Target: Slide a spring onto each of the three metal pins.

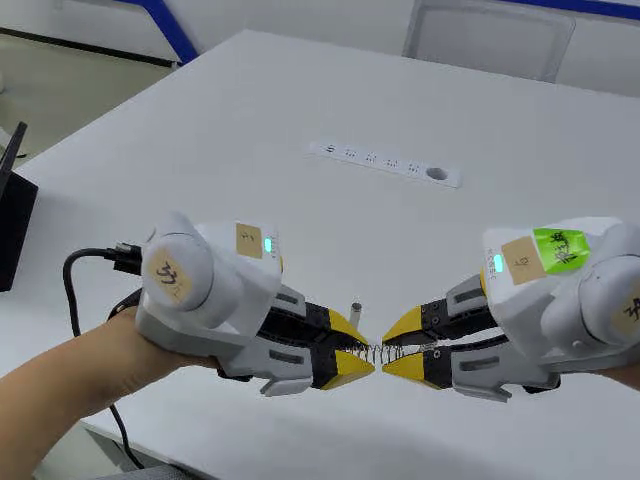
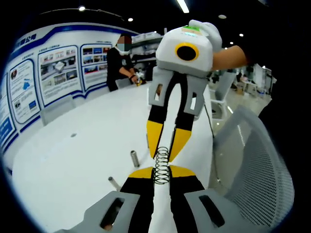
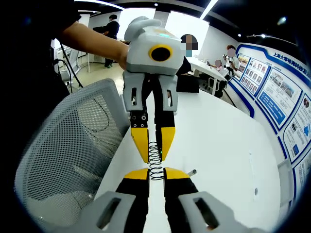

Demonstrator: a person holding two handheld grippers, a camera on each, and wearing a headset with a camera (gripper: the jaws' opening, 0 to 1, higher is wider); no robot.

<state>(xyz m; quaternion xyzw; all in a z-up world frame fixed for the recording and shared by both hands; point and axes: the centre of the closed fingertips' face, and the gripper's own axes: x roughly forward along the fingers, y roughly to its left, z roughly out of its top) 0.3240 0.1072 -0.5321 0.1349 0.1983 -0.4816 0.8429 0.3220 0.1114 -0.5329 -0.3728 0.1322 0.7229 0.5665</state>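
A small metal spring (image 1: pixel 378 352) is stretched level between my two grippers, just above the white table (image 1: pixel 300 100). My left gripper (image 1: pixel 362 350) is shut on its left end and my right gripper (image 1: pixel 395 350) is shut on its right end, yellow tips facing each other. One short upright metal pin (image 1: pixel 355 310) stands on the table just behind the tips. In the left gripper view the spring (image 2: pixel 161 165) runs from my left gripper (image 2: pixel 161 173) to the right gripper (image 2: pixel 166 145), with two pins (image 2: pixel 134 158) (image 2: pixel 113 183) to the left. In the right gripper view the spring (image 3: pixel 154 162) sits above my right gripper (image 3: pixel 155 174).
A white power strip (image 1: pixel 385 163) lies farther back on the table. A grey mesh chair (image 1: pixel 490 35) stands at the far side, another mesh chair (image 3: pixel 63 145) beside the near edge. A black cable (image 1: pixel 75 270) trails from the left gripper. People stand in the background.
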